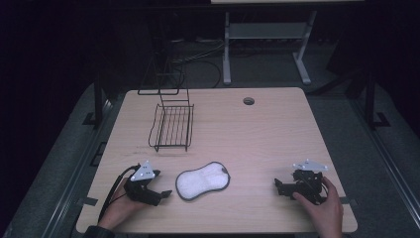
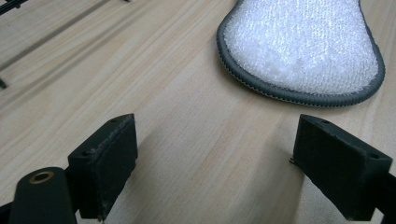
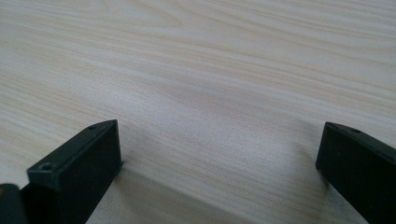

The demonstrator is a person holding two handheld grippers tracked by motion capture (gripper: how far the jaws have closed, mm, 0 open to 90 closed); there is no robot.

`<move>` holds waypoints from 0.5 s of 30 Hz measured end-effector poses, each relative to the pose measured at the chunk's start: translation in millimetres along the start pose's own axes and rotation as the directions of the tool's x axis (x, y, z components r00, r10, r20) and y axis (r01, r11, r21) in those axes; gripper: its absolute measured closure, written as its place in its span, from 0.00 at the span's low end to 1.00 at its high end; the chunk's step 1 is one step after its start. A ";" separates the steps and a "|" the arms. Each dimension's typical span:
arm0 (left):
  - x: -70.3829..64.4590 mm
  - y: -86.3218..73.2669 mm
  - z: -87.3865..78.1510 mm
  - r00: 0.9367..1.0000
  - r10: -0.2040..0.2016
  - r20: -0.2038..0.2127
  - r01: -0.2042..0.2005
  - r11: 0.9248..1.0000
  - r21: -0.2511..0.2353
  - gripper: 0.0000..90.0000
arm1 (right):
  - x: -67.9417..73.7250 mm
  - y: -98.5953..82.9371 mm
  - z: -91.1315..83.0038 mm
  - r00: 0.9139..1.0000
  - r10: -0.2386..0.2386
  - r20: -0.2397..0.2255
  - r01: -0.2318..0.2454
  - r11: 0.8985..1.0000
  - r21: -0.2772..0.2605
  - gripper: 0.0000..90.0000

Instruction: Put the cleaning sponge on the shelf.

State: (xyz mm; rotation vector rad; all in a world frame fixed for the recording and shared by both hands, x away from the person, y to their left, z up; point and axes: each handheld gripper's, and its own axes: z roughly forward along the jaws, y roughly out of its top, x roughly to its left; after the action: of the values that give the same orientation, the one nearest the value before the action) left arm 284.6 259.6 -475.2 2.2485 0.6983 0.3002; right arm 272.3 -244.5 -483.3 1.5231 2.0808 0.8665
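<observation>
White fluffy scrubbing pad with a grey stitched rim (image 1: 203, 180) lies flat near the wooden table's (image 1: 257, 139) front edge, just beside my wide-open left gripper (image 1: 166, 193), looking soft, light and floppy, so I'd pinch its firmer rim, my right gripper (image 1: 278, 187) also wide open.

We get a dim high view, surroundings nearly black, bench (image 1: 257, 134) evenly lit. Gripper views are brighter: soft shadows under the tongs, near tips blurred, slight glare on wood.

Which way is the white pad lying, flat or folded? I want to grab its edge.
Flat and spread: the white pad lies open on the table, its grey rim unfolded.
</observation>
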 end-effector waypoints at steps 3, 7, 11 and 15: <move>-0.2 -0.1 -0.1 1.000 -0.002 -0.002 0.002 1.000 0.000 0.14 | 0.0 0.0 0.0 1.000 0.000 0.000 0.000 1.000 0.000 0.00; 0.4 1.3 -1.9 1.000 -0.005 -0.003 0.006 1.000 0.019 0.16 | -0.2 0.0 0.1 1.000 -0.002 0.001 0.002 1.000 -0.001 0.00; 1.3 4.8 -6.3 1.000 -0.019 0.003 0.019 0.999 0.030 0.22 | 0.0 0.0 0.0 1.000 0.000 0.000 0.000 1.000 0.000 0.00; 0.9 11.1 -13.0 0.999 -0.039 0.026 0.038 0.999 0.016 0.39 | -0.1 0.0 0.1 1.000 -0.001 0.001 0.001 1.000 -0.001 0.00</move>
State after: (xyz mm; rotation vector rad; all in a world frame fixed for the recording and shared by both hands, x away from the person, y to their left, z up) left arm 284.4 261.5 -458.2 2.2468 0.7317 0.2471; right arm 272.4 -244.6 -483.3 1.5211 2.0806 0.8663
